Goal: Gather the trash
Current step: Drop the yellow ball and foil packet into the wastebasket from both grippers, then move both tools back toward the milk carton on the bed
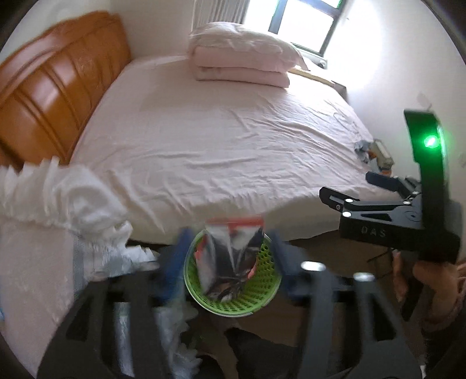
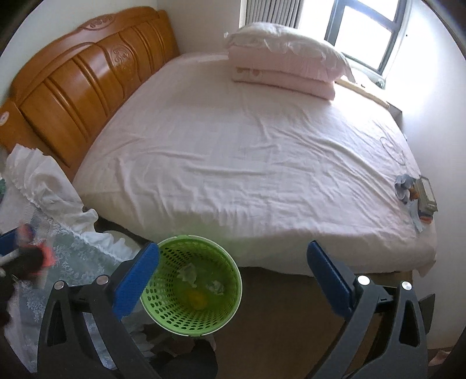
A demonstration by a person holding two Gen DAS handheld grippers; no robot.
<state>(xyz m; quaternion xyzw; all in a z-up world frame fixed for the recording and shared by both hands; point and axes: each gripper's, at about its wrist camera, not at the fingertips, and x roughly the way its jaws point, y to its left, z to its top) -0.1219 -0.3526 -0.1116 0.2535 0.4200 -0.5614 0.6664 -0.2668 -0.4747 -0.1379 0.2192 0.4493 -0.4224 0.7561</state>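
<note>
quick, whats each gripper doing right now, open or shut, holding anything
Left gripper: open, blurred; a silver and red wrapper sits between its fingers over the green basket, with gaps either side.
Right gripper: open wide, holding nothing.

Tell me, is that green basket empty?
No. The green basket already holds crumpled scraps and something yellow at its bottom, and a shiny wrapper hangs over it.

Daylight, bright, entering from the window (image 1: 303,20) at upper right and blown out to white glare on the adjacent wall in both views; the bed sheet (image 2: 247,151) is evenly lit with soft crease shadows. Fisheye curvature bends the headboard (image 1: 55,96), with dark vignetting at the corners. Left wrist view: foreground motion-blurred, snack wrapper (image 1: 230,256) smeared; right wrist view mostly sharp, lower-left edge blurred.
</note>
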